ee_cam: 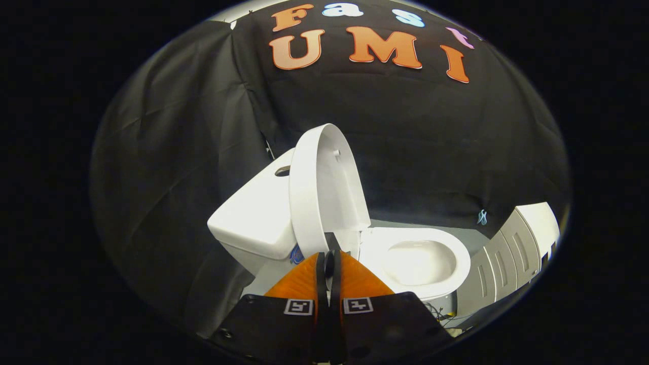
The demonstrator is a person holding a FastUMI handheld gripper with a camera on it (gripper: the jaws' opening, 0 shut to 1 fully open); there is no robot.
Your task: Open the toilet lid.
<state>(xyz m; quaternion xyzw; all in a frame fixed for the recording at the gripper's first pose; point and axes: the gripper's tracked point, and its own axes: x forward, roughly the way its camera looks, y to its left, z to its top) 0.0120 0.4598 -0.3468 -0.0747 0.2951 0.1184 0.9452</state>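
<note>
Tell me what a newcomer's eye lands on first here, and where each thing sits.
First the white toilet lid, raised upright against the tank, just beyond the fingertips. Beside it the open bowl lies bare, with a grey panelled cabinet past it. In front, the gripper with orange fingers is closed, holding nothing.

Rode on the hand-held gripper (329,263), looking forward along its two orange fingers (299,281), which lay pressed together at the near end. Faced the toilet (431,243) from close by and somewhat above, taking in the raised toilet lid (324,187) just beyond the fingertips, the cistern (253,213) to the left and the open bowl to the right. Caught a grey cabinet (507,258) farther right, black cloth wall behind.
</note>
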